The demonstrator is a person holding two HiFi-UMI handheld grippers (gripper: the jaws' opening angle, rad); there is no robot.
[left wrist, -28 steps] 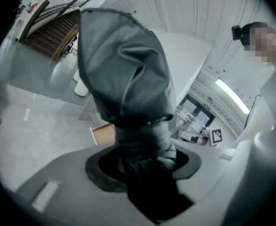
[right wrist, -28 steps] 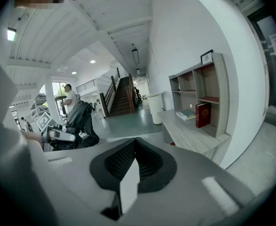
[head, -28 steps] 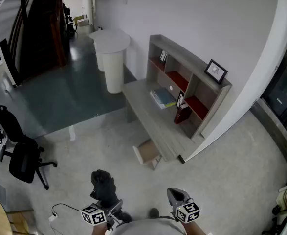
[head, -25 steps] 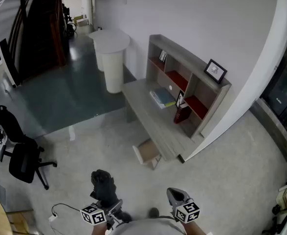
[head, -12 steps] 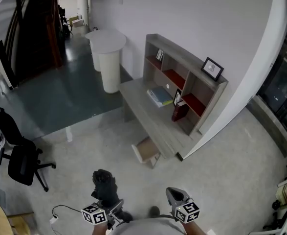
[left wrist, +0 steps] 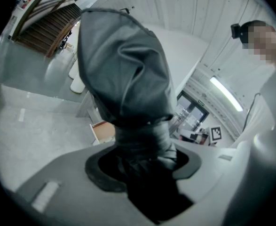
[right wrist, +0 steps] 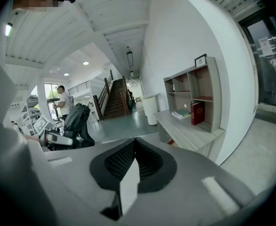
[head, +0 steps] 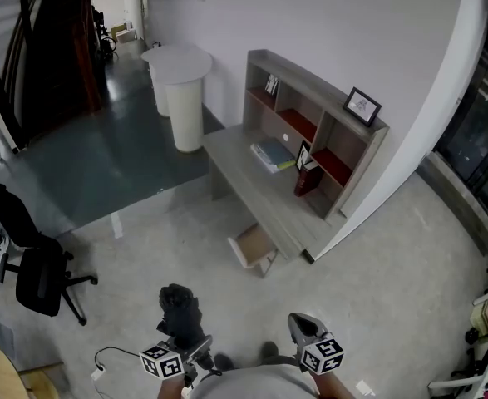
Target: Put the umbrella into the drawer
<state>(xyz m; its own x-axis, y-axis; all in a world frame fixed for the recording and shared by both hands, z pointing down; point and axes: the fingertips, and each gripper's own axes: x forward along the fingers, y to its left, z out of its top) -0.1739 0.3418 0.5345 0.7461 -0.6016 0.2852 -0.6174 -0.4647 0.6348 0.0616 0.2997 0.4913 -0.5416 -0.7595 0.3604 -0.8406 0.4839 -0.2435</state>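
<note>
Head view: left tool (head: 185,343) is at the bottom edge, clenched on a folded black umbrella (head: 177,307) that sticks out forward over the floor (head: 144,239). Right tool (head: 302,327) is beside it, carrying nothing. Well ahead is a grey tabletop (head: 252,185) with a shelf unit (head: 327,131) on its back edge. The drawer (head: 252,246) under the tabletop is pulled open, well apart from the umbrella. Red book (head: 308,178) stands in a lower shelf compartment; picture frame (head: 362,105) sits on top. Office chair (head: 40,277) is at far left.

Left gripper view: both pads press on the umbrella (left wrist: 123,69) near its lower end, and the bundled fabric rises and fills the middle of the view. The open drawer (left wrist: 102,130) shows small beyond it.

Right gripper view: jaws of the right tool (right wrist: 134,145) are closed together, with nothing between them. Tabletop (right wrist: 185,128) and red book (right wrist: 197,113) lie ahead to the right. The umbrella (right wrist: 76,121) shows at left.
</note>
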